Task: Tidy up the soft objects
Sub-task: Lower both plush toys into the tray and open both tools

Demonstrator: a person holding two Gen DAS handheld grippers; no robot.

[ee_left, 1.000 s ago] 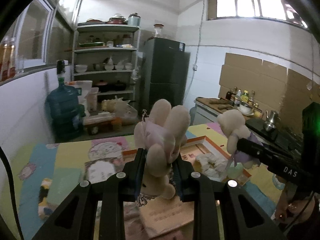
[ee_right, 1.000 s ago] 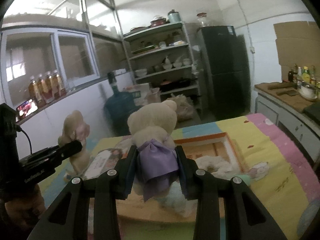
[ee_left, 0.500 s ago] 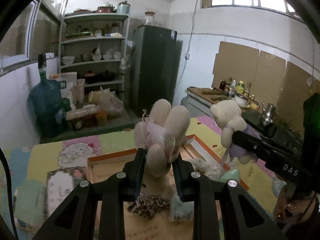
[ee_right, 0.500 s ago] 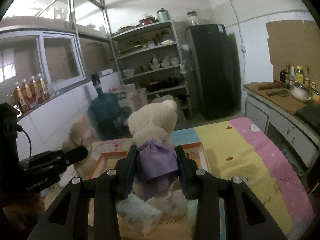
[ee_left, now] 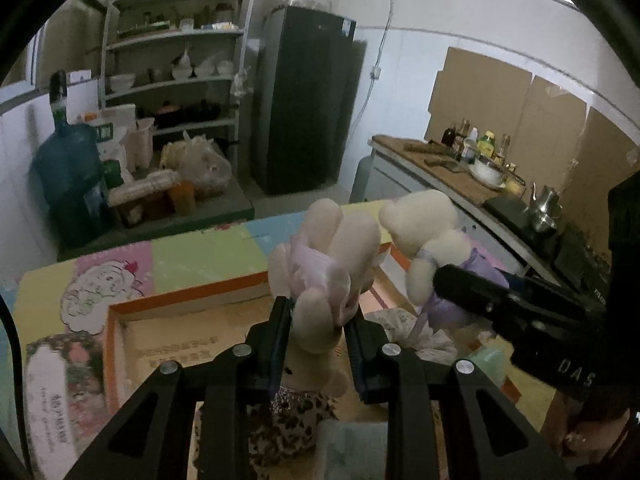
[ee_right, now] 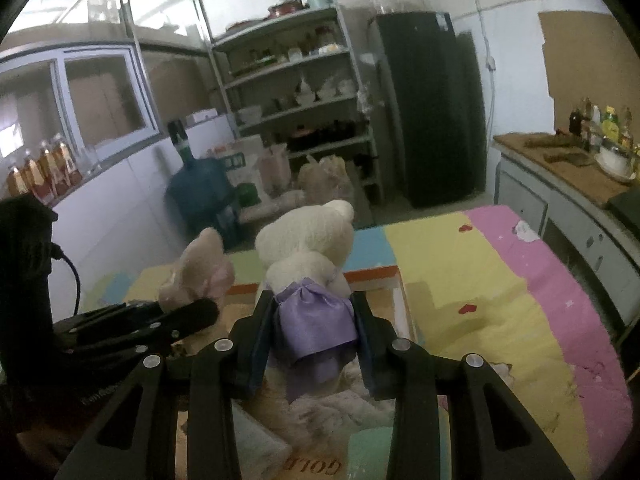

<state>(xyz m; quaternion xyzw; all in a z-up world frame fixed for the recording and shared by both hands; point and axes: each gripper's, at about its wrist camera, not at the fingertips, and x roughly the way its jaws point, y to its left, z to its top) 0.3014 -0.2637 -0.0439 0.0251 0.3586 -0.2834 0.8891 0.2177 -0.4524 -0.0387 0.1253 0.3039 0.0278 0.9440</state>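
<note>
1. The left gripper (ee_left: 316,332) has its jaws pinching a beige plush rabbit (ee_left: 324,272) around the body; the long ears stand up toward 12 o'clock and a pale pink bow sits at its neck.
2. The right gripper (ee_right: 314,334) has its jaws pinching a cream teddy bear (ee_right: 308,236) at the purple satin bow (ee_right: 314,328) on its body; the head points to 12 o'clock.
3. Both toys hang above an open box with an orange rim (ee_left: 192,300), which lies on the tabletop (ee_right: 480,280) covered with a colourful cartoon cloth.
4. In the left wrist view the teddy bear is at 3 o'clock from the rabbit, just beside it.
5. Inside the box, below the toys, lie a leopard-print soft item (ee_left: 292,420) and a whitish fluffy cloth (ee_right: 340,404).
6. Behind the tabletop, at 12 o'clock, stand a dark refrigerator (ee_left: 308,96), a metal shelf rack (ee_left: 176,60) and a blue water jug (ee_left: 70,176).
</note>
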